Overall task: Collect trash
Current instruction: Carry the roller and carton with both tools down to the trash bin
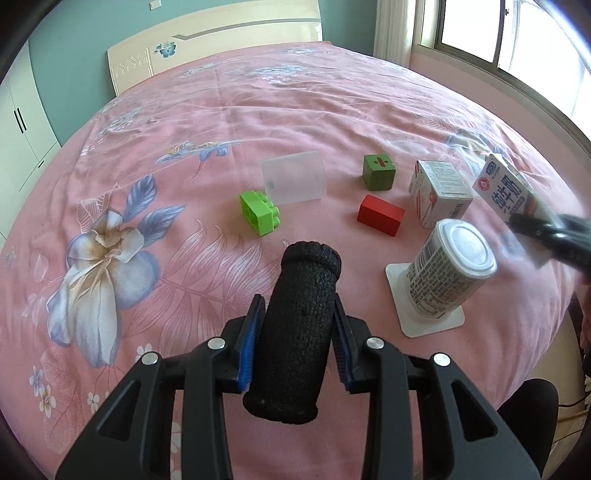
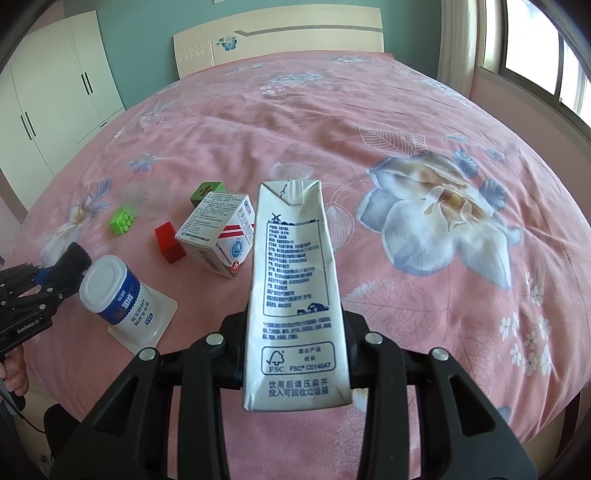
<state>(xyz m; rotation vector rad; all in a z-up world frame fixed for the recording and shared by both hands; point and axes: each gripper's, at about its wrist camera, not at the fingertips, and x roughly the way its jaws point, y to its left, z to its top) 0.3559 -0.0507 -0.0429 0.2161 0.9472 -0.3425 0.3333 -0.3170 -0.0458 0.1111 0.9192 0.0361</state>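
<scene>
My left gripper (image 1: 297, 343) is shut on a black foam roll (image 1: 295, 325) and holds it above the pink bed. My right gripper (image 2: 295, 347) is shut on a flattened white milk carton (image 2: 293, 291), held up off the bed; the carton also shows at the right edge of the left wrist view (image 1: 504, 188). On the bed lie a white medicine box (image 1: 439, 192) (image 2: 218, 238) and an upturned white yogurt cup (image 1: 448, 273) (image 2: 110, 291) on its square lid. The left gripper shows at the left edge of the right wrist view (image 2: 70, 266).
A green toy brick (image 1: 258, 212), a red block (image 1: 380, 215), a green cube (image 1: 378, 171) and a clear plastic piece (image 1: 293, 181) lie mid-bed. The headboard (image 1: 221, 40) is at the far end, a white wardrobe (image 2: 55, 92) on the left, a window (image 1: 517, 33) on the right.
</scene>
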